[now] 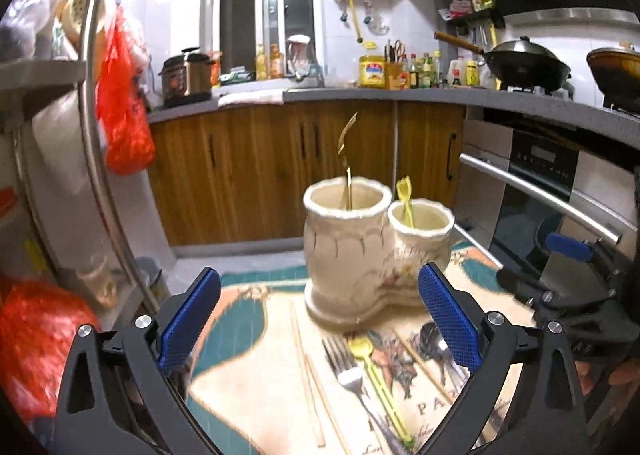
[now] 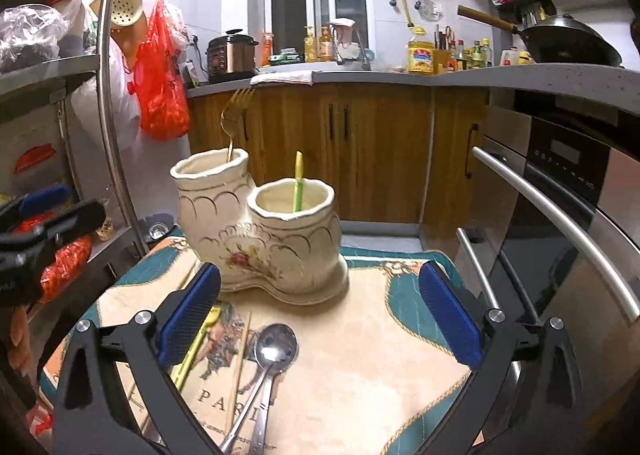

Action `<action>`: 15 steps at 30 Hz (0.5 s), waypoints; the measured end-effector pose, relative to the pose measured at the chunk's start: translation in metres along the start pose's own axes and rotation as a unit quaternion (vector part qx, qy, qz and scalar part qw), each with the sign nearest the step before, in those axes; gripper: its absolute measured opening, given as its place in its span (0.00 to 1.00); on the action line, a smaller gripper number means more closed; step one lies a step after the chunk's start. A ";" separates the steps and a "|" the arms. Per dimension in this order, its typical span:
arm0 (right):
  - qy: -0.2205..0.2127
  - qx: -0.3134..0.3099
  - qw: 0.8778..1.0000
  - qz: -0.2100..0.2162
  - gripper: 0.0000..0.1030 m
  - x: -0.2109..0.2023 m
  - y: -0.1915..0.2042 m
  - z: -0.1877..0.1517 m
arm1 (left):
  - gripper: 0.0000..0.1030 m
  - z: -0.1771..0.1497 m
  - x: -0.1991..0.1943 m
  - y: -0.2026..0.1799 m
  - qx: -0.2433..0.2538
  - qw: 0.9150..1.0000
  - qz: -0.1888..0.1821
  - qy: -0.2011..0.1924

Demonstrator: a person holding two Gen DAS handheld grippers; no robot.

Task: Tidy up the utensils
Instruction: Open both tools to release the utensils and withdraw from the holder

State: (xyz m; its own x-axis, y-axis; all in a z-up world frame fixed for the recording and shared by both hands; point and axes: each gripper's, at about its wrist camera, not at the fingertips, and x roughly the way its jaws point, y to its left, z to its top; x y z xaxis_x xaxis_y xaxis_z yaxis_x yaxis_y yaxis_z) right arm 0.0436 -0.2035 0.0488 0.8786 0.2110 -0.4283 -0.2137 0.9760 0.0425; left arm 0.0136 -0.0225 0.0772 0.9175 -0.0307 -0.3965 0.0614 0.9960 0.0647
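- Our left gripper (image 1: 320,319) has its fingers wide, nothing between them; beyond stands the two-cup ceramic holder (image 1: 360,247), gold fork (image 1: 347,159) in the taller cup.
- Our right gripper (image 2: 320,319) likewise gapes empty; two steel spoons (image 2: 272,359) lie between its fingers on the bench mat (image 2: 380,355).

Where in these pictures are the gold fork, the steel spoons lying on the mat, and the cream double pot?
gold fork (image 2: 234,111), right wrist view, on its tines above the taller pot.
steel spoons (image 2: 276,343), right wrist view, on the upper bowl.
cream double pot (image 1: 340,255), left wrist view, on the taller pot's front wall.
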 end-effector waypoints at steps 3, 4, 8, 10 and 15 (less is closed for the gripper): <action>0.010 0.006 1.000 -0.006 0.95 0.003 -0.003 -0.007 | 0.95 -0.019 0.008 0.000 0.002 1.000 0.021 0.012; 0.012 0.005 1.000 -0.009 0.95 0.004 -0.004 -0.009 | 0.95 -0.024 0.011 -0.001 0.003 1.000 0.026 0.015; 0.023 0.002 1.000 -0.016 0.95 0.011 -0.004 -0.017 | 0.95 -0.043 0.020 -0.005 0.013 0.999 0.048 0.020; 0.033 0.004 0.999 -0.014 0.95 0.017 -0.004 -0.021 | 0.95 -0.051 0.024 -0.005 0.024 0.998 0.062 0.023; 0.054 0.006 0.998 -0.006 0.95 0.029 -0.005 -0.030 | 0.95 -0.063 0.034 0.001 0.024 0.996 0.066 0.047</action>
State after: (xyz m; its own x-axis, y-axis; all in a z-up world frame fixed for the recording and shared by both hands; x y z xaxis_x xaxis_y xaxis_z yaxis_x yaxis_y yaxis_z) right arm 0.0576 -0.2042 0.0085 0.8296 0.1932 -0.5239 -0.1975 0.9791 0.0483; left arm 0.0197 -0.0170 0.0060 0.8777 0.1104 -0.4662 -0.0366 0.9857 0.1646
